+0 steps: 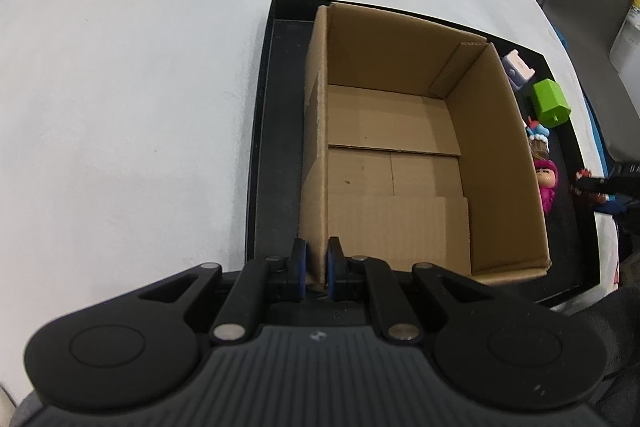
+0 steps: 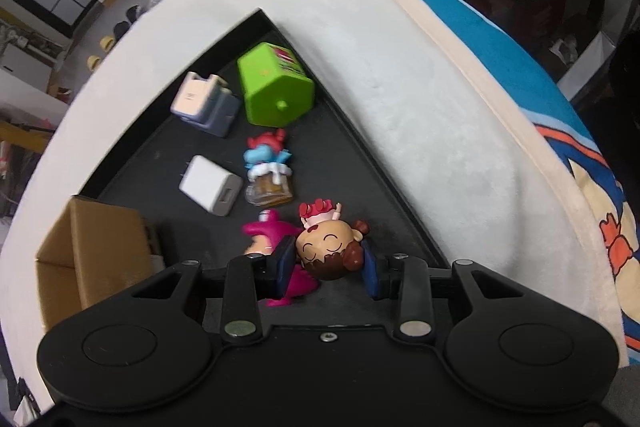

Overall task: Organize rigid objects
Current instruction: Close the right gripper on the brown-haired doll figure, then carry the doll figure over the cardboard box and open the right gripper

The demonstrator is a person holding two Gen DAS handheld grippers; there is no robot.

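At the near right edge of the black plastic tray [image 2: 384, 195], the right gripper [image 2: 329, 263] has its jaws clamped on the round brown-haired head of a small hard plastic figurine [image 2: 326, 251]. It looks light, stiff and glossy, so likely slippery; gripping across the head suits. The left gripper [image 1: 317, 265] pinches the near left wall of the open brown cardboard box [image 1: 500, 131].

One cardboard box [image 1: 400, 147] stands in one black tray [image 2: 384, 187]. At the box's three o'clock lie three toy figures [image 2: 332, 247], two chargers [image 2: 210, 185] and one green block [image 2: 276, 87].
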